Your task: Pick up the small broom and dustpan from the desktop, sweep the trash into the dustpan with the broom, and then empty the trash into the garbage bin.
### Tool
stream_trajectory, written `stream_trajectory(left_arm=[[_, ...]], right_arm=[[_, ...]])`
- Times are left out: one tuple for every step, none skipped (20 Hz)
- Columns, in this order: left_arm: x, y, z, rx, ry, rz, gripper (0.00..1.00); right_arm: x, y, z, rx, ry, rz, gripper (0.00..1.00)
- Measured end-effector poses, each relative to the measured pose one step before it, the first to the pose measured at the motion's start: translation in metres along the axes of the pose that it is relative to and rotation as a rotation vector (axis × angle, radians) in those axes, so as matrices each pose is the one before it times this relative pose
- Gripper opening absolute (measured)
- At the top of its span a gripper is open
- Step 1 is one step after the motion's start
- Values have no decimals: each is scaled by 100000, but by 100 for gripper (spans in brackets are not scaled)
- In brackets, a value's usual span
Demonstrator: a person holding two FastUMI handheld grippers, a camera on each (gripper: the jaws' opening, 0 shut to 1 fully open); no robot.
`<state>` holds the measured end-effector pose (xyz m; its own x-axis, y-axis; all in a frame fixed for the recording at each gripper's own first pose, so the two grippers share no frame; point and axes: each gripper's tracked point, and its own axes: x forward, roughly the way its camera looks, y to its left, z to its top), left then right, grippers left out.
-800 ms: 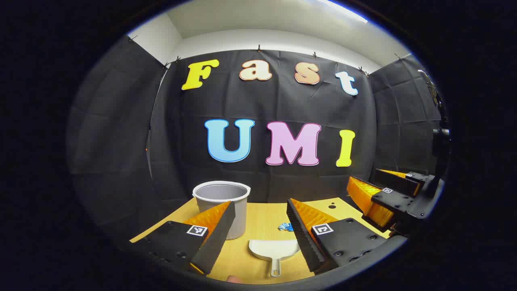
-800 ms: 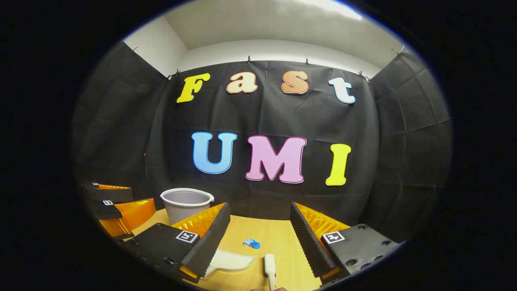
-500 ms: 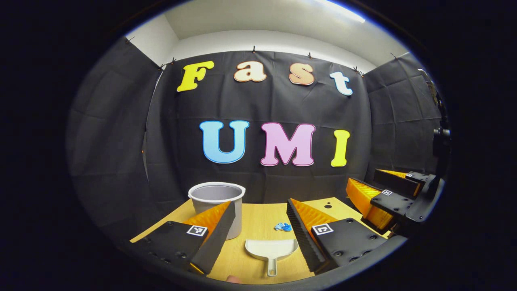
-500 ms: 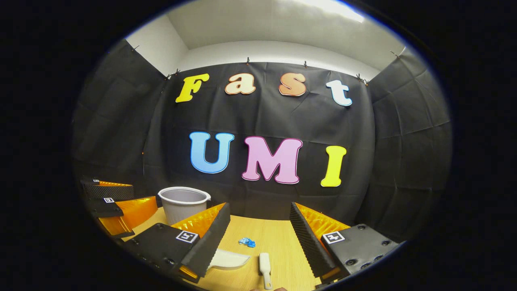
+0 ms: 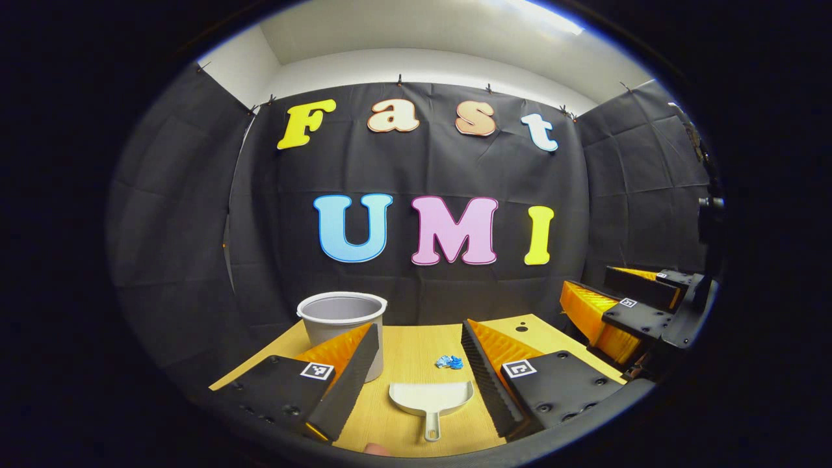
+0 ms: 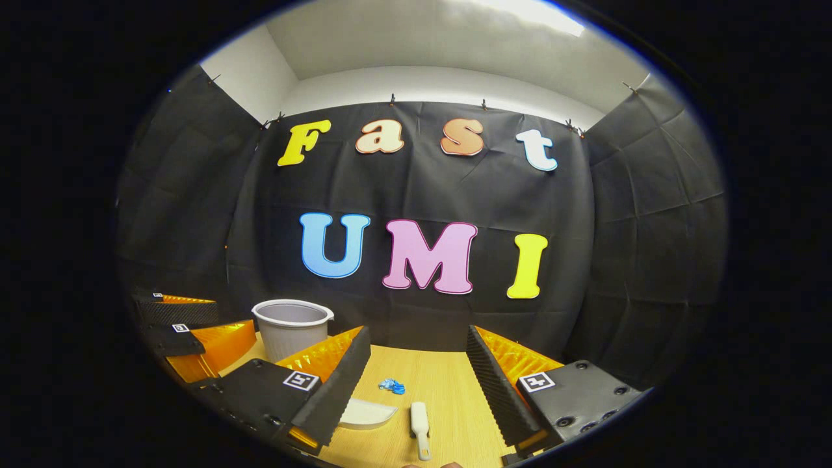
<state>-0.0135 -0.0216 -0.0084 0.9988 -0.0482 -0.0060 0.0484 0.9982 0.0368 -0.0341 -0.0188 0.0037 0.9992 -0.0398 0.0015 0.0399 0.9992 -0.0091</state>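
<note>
hovering above dustpan [image 5: 430, 397] and broom [image 6: 420, 422], both grippers' jaws apart

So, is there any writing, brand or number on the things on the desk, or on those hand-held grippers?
No readable words, brands or numbers.
Square tags on the left hand-held gripper and right hand-held gripper: black-and-white patterns, too small to read.
Bin, dustpan, broom, blue trash: no print visible.
</note>
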Motion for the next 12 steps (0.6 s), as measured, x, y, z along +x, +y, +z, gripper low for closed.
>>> stream_trajectory(left_arm=[[-115, 66, -35, 147, 288, 240, 76], [-113, -49, -156, -90, 188, -130, 77], [-80, -58, -30, -207, 11, -572, 77], [-53, 20, -166, -164, 224, -399, 76], [-18, 55, -239, -241, 481, -134, 76], [282, 20, -602, -370, 1355, -313, 76], [115, 4, -655, -173, 1805, 361, 77], [109, 173, -586, -122, 1709, 698, 77], [123, 38, -306, -192, 1365, 228, 77], [4, -106, -204, -187, 536, -92, 76], [-22, -162, 34, -36, -142, -352, 77], [158, -198, -62, 31, -76, -787, 76]], right_arm=[[-196, 53, -81, -9, 190, 6, 95], [-186, -46, -26, -263, 35, -255, 95], [-110, -110, -89, -223, 298, -313, 95], [-89, -21, -65, -159, 63, -144, 95], [-63, 26, 54, -479, -183, -175, 95], [-81, -99, -98, -772, -160, -369, 95], [-65, -141, -129, -683, 35, -307, 95], [-20, -113, -159, -208, 385, -47, 95], [-109, 22, -160, 175, 467, -29, 95], [-32, -101, -44, 147, 288, -112, 95], [70, -154, -138, -29, 200, -187, 95], [152, -72, -57, 49, 322, -33, 95]])
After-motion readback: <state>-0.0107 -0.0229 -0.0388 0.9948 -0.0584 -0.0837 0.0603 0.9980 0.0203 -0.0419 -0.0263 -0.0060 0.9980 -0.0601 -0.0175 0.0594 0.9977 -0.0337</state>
